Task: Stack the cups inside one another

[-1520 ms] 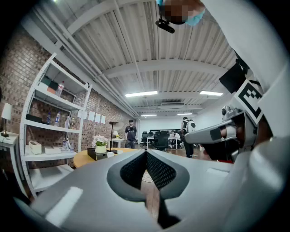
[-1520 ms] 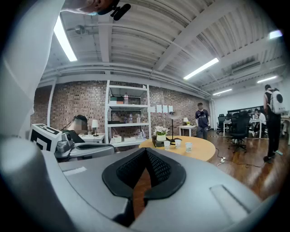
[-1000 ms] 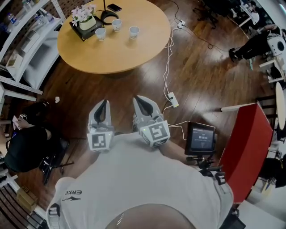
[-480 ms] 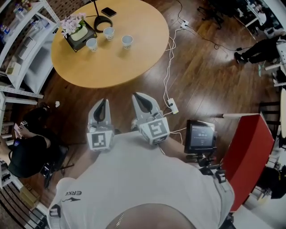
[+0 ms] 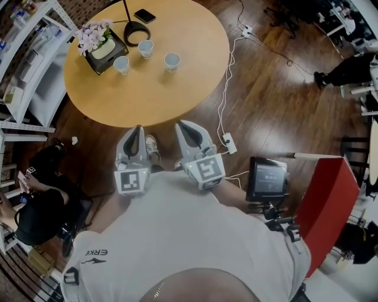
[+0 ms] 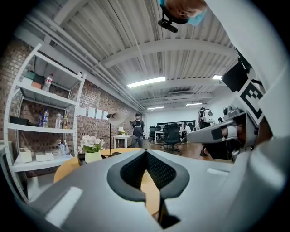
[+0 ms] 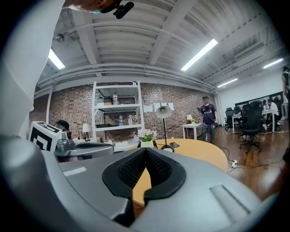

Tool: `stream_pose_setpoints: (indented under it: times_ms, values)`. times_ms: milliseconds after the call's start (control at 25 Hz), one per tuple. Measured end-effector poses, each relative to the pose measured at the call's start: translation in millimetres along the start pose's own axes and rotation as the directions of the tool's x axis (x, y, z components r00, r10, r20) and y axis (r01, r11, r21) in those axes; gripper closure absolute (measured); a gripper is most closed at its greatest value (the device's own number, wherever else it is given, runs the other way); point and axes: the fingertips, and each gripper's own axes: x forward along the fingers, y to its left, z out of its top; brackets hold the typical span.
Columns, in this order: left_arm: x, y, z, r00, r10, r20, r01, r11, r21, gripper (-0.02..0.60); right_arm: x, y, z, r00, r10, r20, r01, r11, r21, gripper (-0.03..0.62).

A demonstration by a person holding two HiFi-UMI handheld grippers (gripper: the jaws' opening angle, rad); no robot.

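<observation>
Three cups point(image 5: 146, 48) stand apart and unstacked on the far side of the round tabletop point(image 5: 159, 97), just beside a flower planter point(image 5: 97, 41) and a lamp base point(image 5: 137, 32); a phone point(image 5: 144, 16) lies behind them. We hold both tools side by side near the tabletop's near edge, well apart from the cups. The left hand-held gripper point(image 5: 137, 131) has its jaws pressed together with nothing between them. The right hand-held gripper point(image 5: 183, 128) is the same, closed and empty. A power strip point(image 5: 228, 141) lies on the wood floor point(image 5: 266, 118) to our right.
</observation>
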Motion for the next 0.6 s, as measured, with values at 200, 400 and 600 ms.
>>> stream_pose_setpoints:
  times_ms: [200, 400, 600]
  values:
    - [48.1, 38.3, 1.7, 0.999, -0.033, 0.004, 0.034, 0.999, -0.028, 0.58, 53.9, -12.4, 7.7, 0.999, -0.038, -0.024, 0.038, 0.999, -0.016, 0.58]
    - [91.0, 87.5, 1.3, 0.998, -0.058, 0.003, 0.058, 0.998, -0.037, 0.58, 113.0, -18.4, 16.4, 0.996, -0.073, -0.044, 0.072, 0.997, -0.027, 0.58]
    - [121.9, 127.8, -2.2, 0.996, -0.089, -0.01, 0.088, 0.995, -0.04, 0.58, 159.9, -14.0, 19.1, 0.992, -0.097, -0.076, 0.096, 0.995, -0.016, 0.58]
